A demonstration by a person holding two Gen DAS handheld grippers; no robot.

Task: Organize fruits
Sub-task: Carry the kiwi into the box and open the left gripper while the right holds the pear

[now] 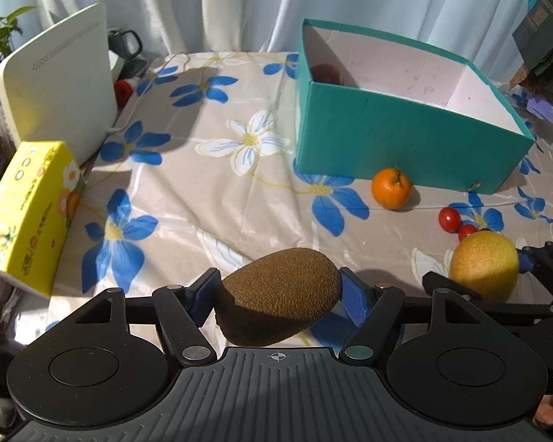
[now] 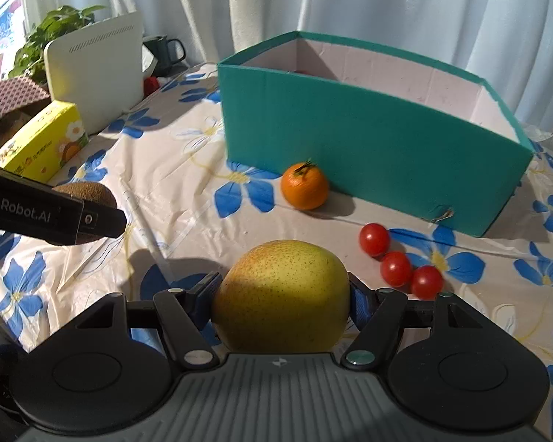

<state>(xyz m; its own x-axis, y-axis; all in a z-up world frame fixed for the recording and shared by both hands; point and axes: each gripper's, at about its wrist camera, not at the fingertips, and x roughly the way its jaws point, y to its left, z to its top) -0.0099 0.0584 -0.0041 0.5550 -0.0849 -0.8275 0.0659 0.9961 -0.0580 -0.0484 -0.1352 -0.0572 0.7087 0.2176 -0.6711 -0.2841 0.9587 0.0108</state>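
Note:
My left gripper is shut on a brown kiwi, held above the flowered tablecloth. My right gripper is shut on a yellow pear; the pear also shows in the left wrist view. The kiwi shows in the right wrist view behind the left gripper's finger. A teal box stands ahead, with a red fruit inside its far left corner. A mandarin lies in front of the box. Three cherry tomatoes lie on the cloth to its right.
A yellow tissue box lies at the left. A white router-like device stands behind it, with a dark mug and a plant beyond. Curtains hang at the back.

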